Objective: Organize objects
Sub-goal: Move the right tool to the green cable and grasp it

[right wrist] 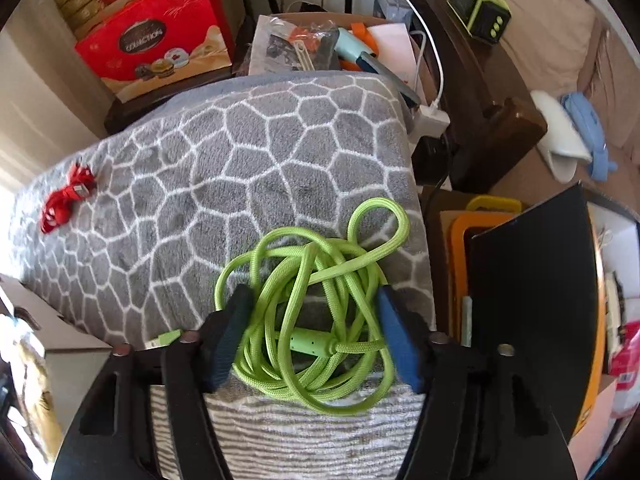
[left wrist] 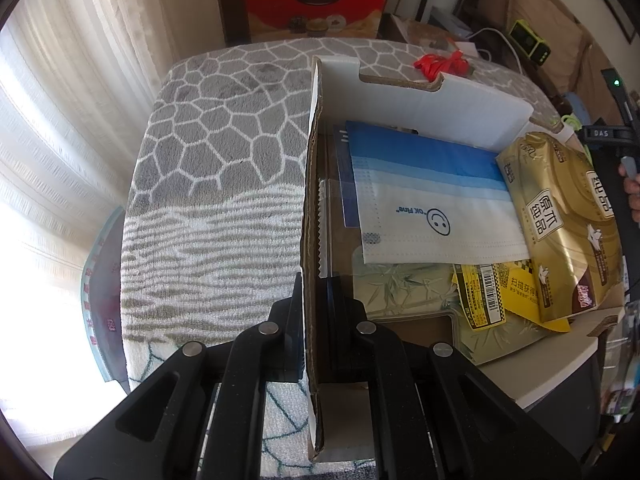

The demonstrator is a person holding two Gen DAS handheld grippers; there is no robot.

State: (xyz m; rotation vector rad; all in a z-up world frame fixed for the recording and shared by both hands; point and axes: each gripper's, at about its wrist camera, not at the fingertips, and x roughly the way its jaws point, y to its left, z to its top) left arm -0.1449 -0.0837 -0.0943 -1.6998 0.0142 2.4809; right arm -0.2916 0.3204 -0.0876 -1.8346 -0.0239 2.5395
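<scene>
**Green cable straddled, box wall pinched**

The green braided cable lies in a loose tangled coil on the blanket, near that blanket's right edge. The right gripper stands over it with its jaws apart, one finger on either side of the coil; the pads look to be at the outer loops, but whether they press on them cannot be told. Nothing stands between the fingers and the cable.

The blanket is plush, grey with a white cobble-like outline pattern, turning to white-and-grey stripes toward the camera. A red cord lies bunched near the blanket's left edge, well apart from the green cable. Past the blanket's far edge stands a red gift box printed "COLLECTION". Off its right edge hang a white charger and lead, and further back sits a small black-and-lime device.

On the blanket rests an open cardboard box, white outside, raw brown corrugated at its cut edges. The left gripper is clamped on its near side wall, jaws together on the board. Inside lie a blue-and-white face mask with a smiley and "OK Fine", a glossy gold tissue pack with Chinese lettering, and a yellow packet bearing a barcode.
</scene>
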